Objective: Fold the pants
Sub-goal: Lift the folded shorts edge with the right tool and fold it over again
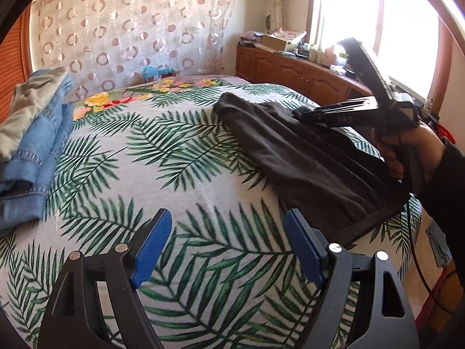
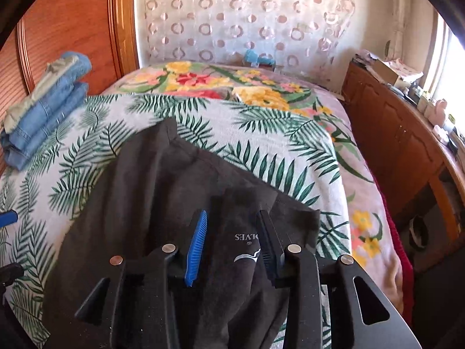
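- Pants [image 2: 162, 192]: dark grey, lying on the bed toward its right side, partly folded, with one layer doubled over another. The near part bears a pale printed logo with reversed lettering. In the left wrist view the same pants [image 1: 296, 157] stretch from mid-bed to the near right edge, the ribbed waistband at the near end.
- Right tongs [image 2: 232, 247]: partly parted, one blue pad on each side of a raised fold of the pants carrying the logo. The fabric sits between the pads, with a gap showing at each pad; not gripped. In the left wrist view the right tongs [image 1: 302, 114] reach over the pants, fingertips at the fabric.
- Right hand [image 1: 407, 151]: wrapped around the handle of the right tongs, dark sleeve behind it.
- Left tongs [image 1: 226, 247]: wide apart, nothing between the blue pads, above bare bedspread just left of the waistband.
- Bed [image 1: 162, 157]: covered with a pale bedspread of green palm leaves, floral print at the far end.
- Folded clothes [image 2: 43, 116]: stack of blue denim with a pale garment on top, at the left side of the bed, well apart from the pants.
- Wooden cabinet [image 2: 401, 145]: along the right wall under the window, cluttered top.
- Curtain [image 2: 247, 20]: pale with ring pattern, behind the bed.
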`<action>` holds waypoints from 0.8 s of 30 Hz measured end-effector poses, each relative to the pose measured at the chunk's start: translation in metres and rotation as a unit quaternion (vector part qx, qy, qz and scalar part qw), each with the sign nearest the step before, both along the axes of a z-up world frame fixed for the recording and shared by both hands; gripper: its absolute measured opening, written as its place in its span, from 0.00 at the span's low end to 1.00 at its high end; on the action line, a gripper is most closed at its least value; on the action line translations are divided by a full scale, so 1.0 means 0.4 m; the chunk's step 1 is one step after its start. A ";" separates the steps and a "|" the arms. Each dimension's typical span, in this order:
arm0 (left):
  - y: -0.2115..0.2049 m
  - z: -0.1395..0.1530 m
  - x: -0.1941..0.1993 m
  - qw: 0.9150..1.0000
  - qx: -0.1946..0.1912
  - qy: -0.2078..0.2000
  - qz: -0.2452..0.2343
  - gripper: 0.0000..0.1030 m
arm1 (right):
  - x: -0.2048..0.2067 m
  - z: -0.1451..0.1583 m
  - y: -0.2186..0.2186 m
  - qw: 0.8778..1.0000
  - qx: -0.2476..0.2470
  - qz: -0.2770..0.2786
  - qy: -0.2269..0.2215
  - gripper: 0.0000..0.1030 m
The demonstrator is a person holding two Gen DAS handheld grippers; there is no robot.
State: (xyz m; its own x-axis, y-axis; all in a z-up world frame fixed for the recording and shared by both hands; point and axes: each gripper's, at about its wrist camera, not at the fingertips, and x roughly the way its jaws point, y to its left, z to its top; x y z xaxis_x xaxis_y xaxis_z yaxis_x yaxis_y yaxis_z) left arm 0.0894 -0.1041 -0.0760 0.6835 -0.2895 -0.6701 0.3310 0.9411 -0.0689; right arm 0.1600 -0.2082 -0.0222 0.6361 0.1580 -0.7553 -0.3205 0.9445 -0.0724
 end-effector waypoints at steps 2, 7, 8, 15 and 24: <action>-0.013 -0.001 0.004 1.000 0.004 0.000 -0.007 0.79 | 0.017 -0.010 -0.002 1.000 -0.005 0.000 0.007 0.36; -0.035 -0.015 0.010 1.000 0.018 0.003 -0.017 0.79 | 0.048 -0.025 -0.003 1.000 -0.024 0.001 0.017 0.14; -0.038 -0.017 0.010 1.000 0.020 0.004 -0.017 0.79 | 0.048 -0.021 -0.008 1.000 -0.024 -0.001 0.013 0.12; -0.037 -0.023 0.009 1.000 0.021 0.007 -0.019 0.79 | 0.038 0.033 -0.080 0.998 0.000 -0.053 -0.043 0.02; -0.041 -0.028 0.010 1.000 0.022 0.012 -0.018 0.79 | 0.055 -0.001 -0.125 0.995 -0.006 -0.097 -0.033 0.02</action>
State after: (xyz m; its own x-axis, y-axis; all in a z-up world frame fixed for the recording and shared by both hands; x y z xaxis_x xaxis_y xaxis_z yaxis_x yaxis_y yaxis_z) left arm 0.0935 -0.1204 -0.0871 0.6567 -0.2839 -0.6987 0.3639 0.9307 -0.0362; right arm 0.1819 -0.2580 -0.0225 0.7012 0.0187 -0.7127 -0.1269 0.9870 -0.0989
